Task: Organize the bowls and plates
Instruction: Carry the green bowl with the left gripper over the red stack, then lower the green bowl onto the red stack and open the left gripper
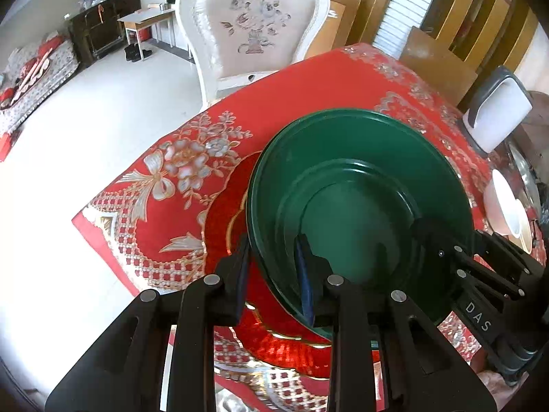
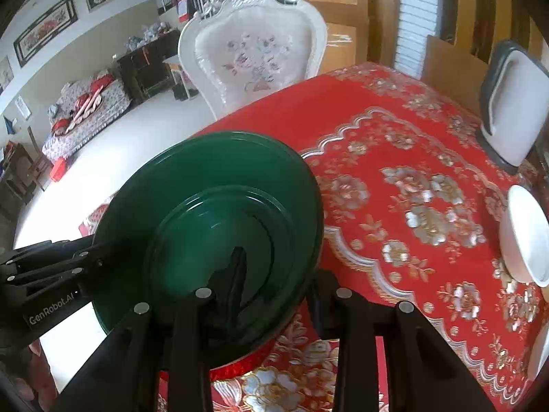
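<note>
The green plate (image 1: pixel 357 206) is held over the near corner of the table (image 1: pixel 308 79), which is covered by a red cloth with silver and gold flower patterns, and it sits tilted rather than flat. The left tongs (image 1: pixel 274 267) are clenched on the plate's near rim, one finger under the rim and the blue-padded finger inside the dish. The right tongs (image 2: pixel 274 274) grasp the opposite rim, one finger lying inside the dish and the other outside beneath the edge; their jaws stand slightly wider than the left pair's. In the left wrist view the right tongs appear at the plate's far right edge. Whether the plate's underside touches the cloth cannot be determined. A white bowl (image 2: pixel 525 237) stands on the cloth well apart to the right, near a white and grey rack (image 2: pixel 514 110) at the table's far corner. A white carved chair (image 1: pixel 254 24) stands just beyond the table.
</note>
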Tool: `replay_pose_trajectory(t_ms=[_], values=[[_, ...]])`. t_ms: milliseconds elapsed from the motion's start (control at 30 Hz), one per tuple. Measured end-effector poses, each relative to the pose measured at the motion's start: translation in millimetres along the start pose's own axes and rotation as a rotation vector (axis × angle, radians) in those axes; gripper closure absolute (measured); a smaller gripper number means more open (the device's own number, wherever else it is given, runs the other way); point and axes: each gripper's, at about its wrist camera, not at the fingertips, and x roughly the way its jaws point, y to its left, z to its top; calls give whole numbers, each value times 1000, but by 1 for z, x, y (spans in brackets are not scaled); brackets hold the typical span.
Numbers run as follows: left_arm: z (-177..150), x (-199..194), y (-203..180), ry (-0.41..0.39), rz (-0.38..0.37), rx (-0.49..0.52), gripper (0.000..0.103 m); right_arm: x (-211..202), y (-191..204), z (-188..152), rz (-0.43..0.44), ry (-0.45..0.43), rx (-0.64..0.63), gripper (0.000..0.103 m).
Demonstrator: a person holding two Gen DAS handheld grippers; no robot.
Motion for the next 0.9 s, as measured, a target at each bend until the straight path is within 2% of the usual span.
replay_pose_trajectory(t_ms=[333, 500, 700, 867, 900], values=[[-8, 4, 14, 6, 35, -19, 78, 8, 20, -7, 15, 39, -37, 69], [-9, 4, 13, -10, 51, -13, 78, 13, 21, -10, 43, 52, -17, 69], [-8, -5, 13, -82, 111, -26, 77, 4, 14, -11, 87, 38, 33, 67], [-5, -19, 10, -160, 159, -40, 77, -11, 10, -12, 71, -9, 48, 66], [-4, -23, 9, -170, 152, -44, 74, -13, 9, -12, 72, -13, 52, 65]])
